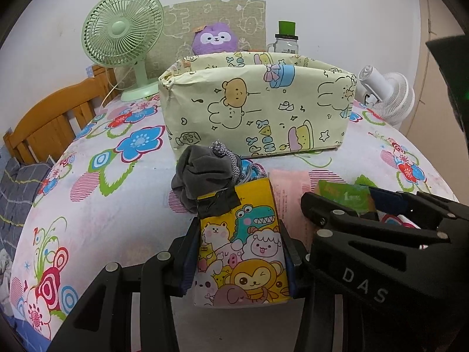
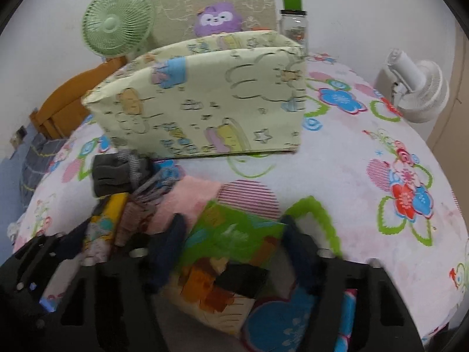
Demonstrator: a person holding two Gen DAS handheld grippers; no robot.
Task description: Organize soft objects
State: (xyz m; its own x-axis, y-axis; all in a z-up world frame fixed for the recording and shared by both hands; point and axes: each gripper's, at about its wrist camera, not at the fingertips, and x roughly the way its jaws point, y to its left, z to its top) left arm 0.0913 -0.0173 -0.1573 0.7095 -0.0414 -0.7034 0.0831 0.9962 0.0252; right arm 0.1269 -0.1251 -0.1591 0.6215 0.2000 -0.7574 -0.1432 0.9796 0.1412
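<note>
Yellow cartoon-print box (image 1: pixel 241 252), centre bottom of the left view, sits clamped in your left gripper (image 1: pixel 239 259), grey socks (image 1: pixel 199 176) bulging out of its top. Your right gripper (image 2: pixel 234 240) straddles the green packet (image 2: pixel 234 234) at lower centre; blur hides whether the pads press on it, so I cannot tell. Steady that hand, square the jaws across the packet, then lift toward the pale storage bin (image 1: pixel 258 105) behind.

I'm over a bed with a flower-print sheet (image 1: pixel 123 205), wooden bed frame (image 1: pixel 55 117) at its left. Plain white wall (image 1: pixel 44 29) behind. Green fan (image 1: pixel 123 29) and white fan (image 1: pixel 387 94) stand at the far edge. Light is even, indoor.
</note>
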